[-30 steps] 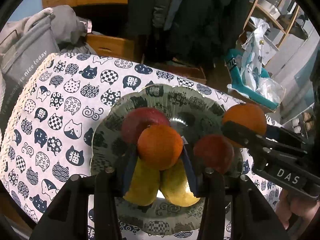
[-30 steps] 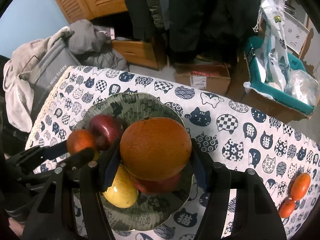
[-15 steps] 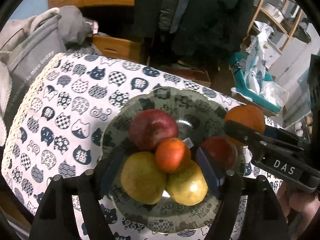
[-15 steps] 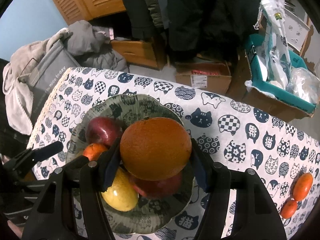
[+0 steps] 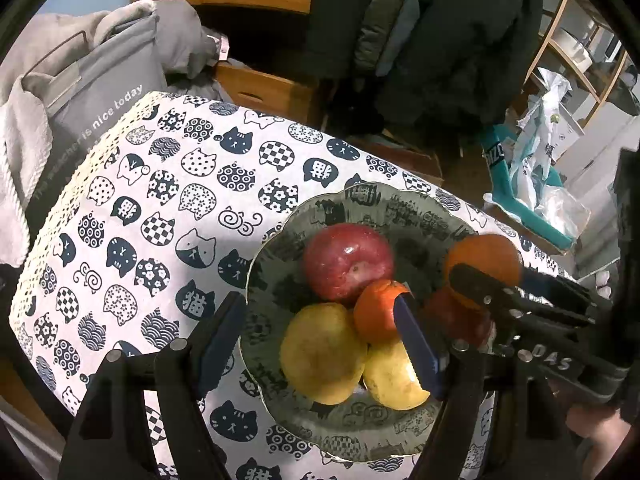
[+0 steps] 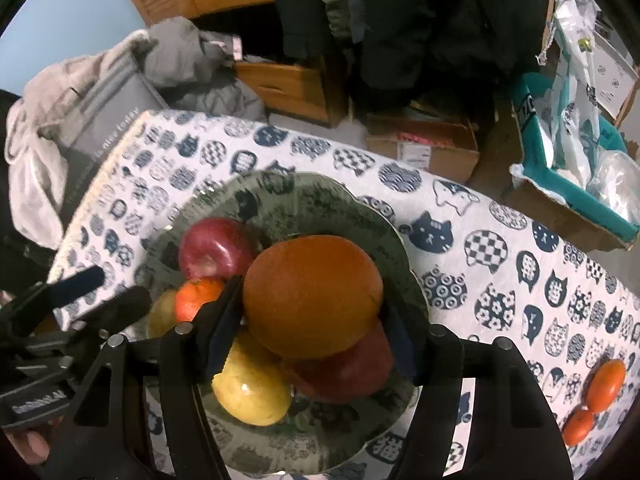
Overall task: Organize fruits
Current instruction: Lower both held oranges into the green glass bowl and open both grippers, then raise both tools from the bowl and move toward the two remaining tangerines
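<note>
Crowded plate, one orange yet to land

The right gripper (image 6: 312,320) clamps the large orange (image 6: 312,296) above the plate (image 5: 372,208); the left gripper (image 5: 320,344) hangs empty, jaws spread. Released onto the red apple (image 6: 344,372) beneath, it could roll off.

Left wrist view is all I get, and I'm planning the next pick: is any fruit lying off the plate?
Observer: Yes. Two tangerines lie on the cloth, well to the right of the plate.
Operator: Are they touching each other?
Observer: They lie side by side near the cloth's edge. I cannot tell whether they touch.
Operator: How is the orange held?
Observer: The right gripper has a finger on each side of it at its widest, directly above a red apple on the plate.
</note>
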`<state>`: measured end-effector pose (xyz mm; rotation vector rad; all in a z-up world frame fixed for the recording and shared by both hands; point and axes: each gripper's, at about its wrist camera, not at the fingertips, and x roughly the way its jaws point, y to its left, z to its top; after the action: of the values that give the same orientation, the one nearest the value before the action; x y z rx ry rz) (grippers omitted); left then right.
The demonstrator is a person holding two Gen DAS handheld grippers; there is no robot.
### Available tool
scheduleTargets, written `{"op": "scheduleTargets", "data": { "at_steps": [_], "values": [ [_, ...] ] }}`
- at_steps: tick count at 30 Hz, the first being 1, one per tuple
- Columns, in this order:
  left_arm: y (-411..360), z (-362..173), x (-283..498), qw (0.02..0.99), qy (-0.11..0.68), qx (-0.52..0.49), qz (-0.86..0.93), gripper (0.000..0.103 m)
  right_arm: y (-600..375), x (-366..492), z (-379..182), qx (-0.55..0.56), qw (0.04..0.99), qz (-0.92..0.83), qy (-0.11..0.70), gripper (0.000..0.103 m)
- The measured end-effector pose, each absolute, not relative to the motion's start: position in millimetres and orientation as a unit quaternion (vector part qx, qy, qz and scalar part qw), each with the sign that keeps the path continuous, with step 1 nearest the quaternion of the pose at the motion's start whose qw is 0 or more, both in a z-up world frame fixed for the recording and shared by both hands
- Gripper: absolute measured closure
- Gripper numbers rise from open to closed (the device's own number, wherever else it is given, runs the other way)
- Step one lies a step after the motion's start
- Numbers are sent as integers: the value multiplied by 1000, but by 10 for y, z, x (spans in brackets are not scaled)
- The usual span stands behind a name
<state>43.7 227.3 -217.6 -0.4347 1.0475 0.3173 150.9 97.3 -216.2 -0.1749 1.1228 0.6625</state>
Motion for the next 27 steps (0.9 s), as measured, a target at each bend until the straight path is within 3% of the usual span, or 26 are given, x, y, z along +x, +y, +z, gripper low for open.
{"op": "scheduleTargets", "data": {
  "at_steps": [27],
  "values": [
    [1822,-1654,501,867,454,-171,112,26,278,1424,-1443,-98,858,232,447,28]
  ]
}}
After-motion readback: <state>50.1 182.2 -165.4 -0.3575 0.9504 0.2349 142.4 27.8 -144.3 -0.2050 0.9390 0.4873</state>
